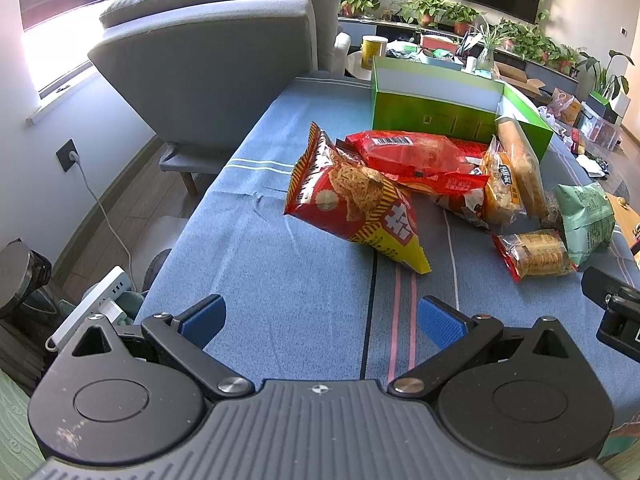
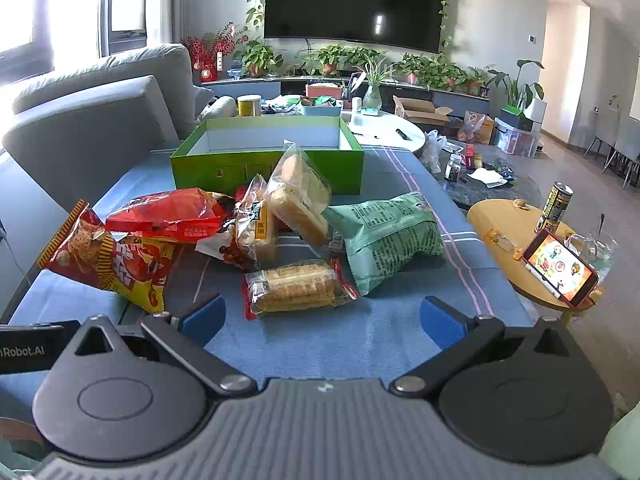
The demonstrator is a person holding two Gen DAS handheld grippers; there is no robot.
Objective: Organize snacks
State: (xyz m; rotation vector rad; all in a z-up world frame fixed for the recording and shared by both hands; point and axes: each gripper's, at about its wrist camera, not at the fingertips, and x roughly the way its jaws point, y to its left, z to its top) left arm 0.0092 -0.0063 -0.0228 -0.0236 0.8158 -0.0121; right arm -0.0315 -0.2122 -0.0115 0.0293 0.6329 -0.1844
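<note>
A heap of snack packs lies on the blue cloth in front of an open green box (image 1: 436, 114) (image 2: 264, 164). A red and yellow noodle snack bag (image 1: 356, 200) (image 2: 108, 256) is nearest my left gripper (image 1: 320, 320), which stands open and empty above the cloth. A clear pack of biscuits (image 2: 298, 286) (image 1: 534, 254) lies just ahead of my right gripper (image 2: 322, 318), also open and empty. Behind are a red bag (image 1: 412, 156) (image 2: 172, 214), bread packs (image 2: 298, 196) (image 1: 520, 164) and a green bag (image 2: 390, 236) (image 1: 586, 220).
A grey sofa (image 1: 216, 64) stands to the left of the cloth-covered table (image 1: 256, 264). At the right, a low yellow table (image 2: 512, 236) holds a phone (image 2: 560, 268), a can (image 2: 556, 206) and a glass. Plants, boxes and a TV line the far wall.
</note>
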